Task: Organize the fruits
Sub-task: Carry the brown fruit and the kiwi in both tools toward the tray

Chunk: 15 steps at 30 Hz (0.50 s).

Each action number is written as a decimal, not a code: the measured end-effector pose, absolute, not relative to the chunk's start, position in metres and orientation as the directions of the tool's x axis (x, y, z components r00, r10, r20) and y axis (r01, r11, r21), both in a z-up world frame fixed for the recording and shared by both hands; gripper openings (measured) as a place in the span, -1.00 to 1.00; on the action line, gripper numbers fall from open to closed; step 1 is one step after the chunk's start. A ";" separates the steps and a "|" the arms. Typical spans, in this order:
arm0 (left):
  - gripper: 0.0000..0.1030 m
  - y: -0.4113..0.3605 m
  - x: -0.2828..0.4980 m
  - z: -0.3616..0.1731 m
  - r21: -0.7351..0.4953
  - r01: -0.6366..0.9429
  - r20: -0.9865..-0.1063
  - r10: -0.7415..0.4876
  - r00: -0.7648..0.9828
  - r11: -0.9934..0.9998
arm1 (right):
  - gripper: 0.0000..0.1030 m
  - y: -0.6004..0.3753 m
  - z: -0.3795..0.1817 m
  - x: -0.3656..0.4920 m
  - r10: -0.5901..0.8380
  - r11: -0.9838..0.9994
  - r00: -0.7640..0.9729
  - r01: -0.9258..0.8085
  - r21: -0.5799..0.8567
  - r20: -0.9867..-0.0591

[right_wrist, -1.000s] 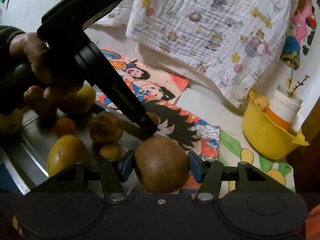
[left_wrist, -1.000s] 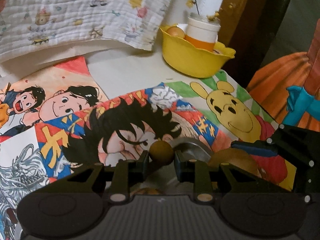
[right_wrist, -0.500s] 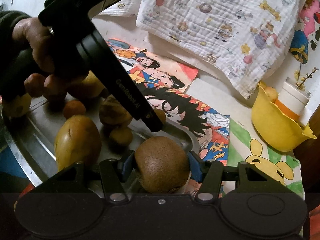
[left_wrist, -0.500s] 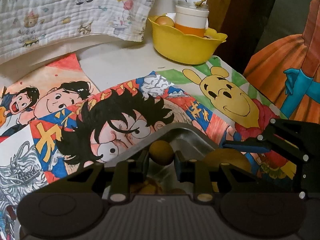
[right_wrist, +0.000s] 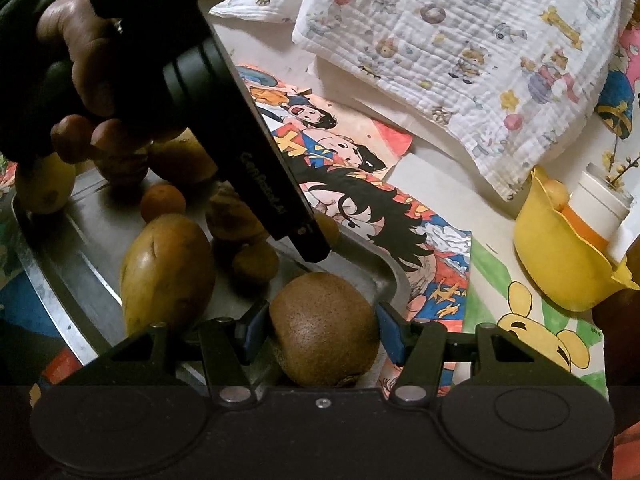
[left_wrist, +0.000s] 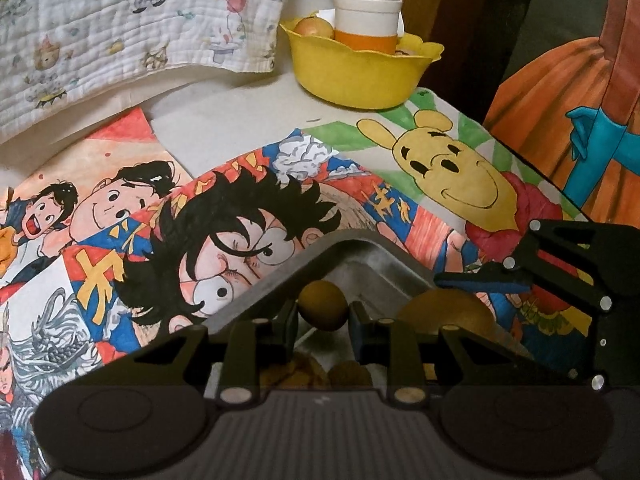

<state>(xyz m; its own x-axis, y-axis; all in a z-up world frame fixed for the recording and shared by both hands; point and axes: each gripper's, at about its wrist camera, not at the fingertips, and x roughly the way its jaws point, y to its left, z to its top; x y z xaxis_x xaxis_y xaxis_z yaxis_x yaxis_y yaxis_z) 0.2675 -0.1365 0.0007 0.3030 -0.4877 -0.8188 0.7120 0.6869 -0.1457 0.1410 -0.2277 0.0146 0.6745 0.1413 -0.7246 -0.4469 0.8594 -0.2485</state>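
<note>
My left gripper (left_wrist: 323,314) is shut on a small round brown fruit (left_wrist: 322,305), held just above the far corner of the metal tray (left_wrist: 356,246). My right gripper (right_wrist: 320,330) is shut on a brown kiwi (right_wrist: 326,326), over the same tray corner (right_wrist: 394,280). The left gripper shows in the right wrist view (right_wrist: 316,246) just beyond the kiwi. Several fruits lie in the tray: a large yellow-brown one (right_wrist: 166,268), a small orange one (right_wrist: 163,203), brown ones (right_wrist: 236,220) and a lemon (right_wrist: 44,184).
A yellow bowl (left_wrist: 356,68) with a fruit and a white-and-orange cup stands at the back right. A printed quilted cloth (left_wrist: 120,24) lies at the back. Cartoon drawings (left_wrist: 224,216) cover the table around the tray.
Both grippers have moved back and down over the tray's far corner, each still holding its fruit. The tray corner now fills more of both views.
</note>
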 end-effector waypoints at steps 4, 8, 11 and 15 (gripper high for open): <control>-0.43 -0.139 0.269 0.001 -0.144 0.707 -0.829 -0.475 0.296 0.692 | 0.16 -0.228 0.015 0.141 0.142 0.859 0.673 -0.449 -0.248 -0.726; -0.42 -0.141 0.272 0.000 -0.143 0.701 -0.839 -0.461 0.289 0.699 | 0.16 -0.228 0.015 0.142 0.144 0.858 0.670 -0.452 -0.246 -0.728; -0.42 -0.142 0.273 0.000 -0.144 0.700 -0.843 -0.457 0.283 0.700 | 0.16 -0.228 0.015 0.143 0.146 0.859 0.667 -0.452 -0.241 -0.730; -0.42 -0.144 0.273 -0.001 -0.139 0.701 -0.848 -0.450 0.281 0.699 | 0.16 -0.229 0.015 0.143 0.151 0.861 0.664 -0.452 -0.232 -0.732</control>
<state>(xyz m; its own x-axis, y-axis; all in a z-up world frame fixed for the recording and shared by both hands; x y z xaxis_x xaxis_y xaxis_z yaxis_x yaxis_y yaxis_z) 0.2734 -0.1439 -0.0013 0.2813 -0.4501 -0.8475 0.7012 0.6993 -0.1386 0.1431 -0.2289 0.0145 0.6640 0.1511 -0.7323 -0.4521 0.8612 -0.2322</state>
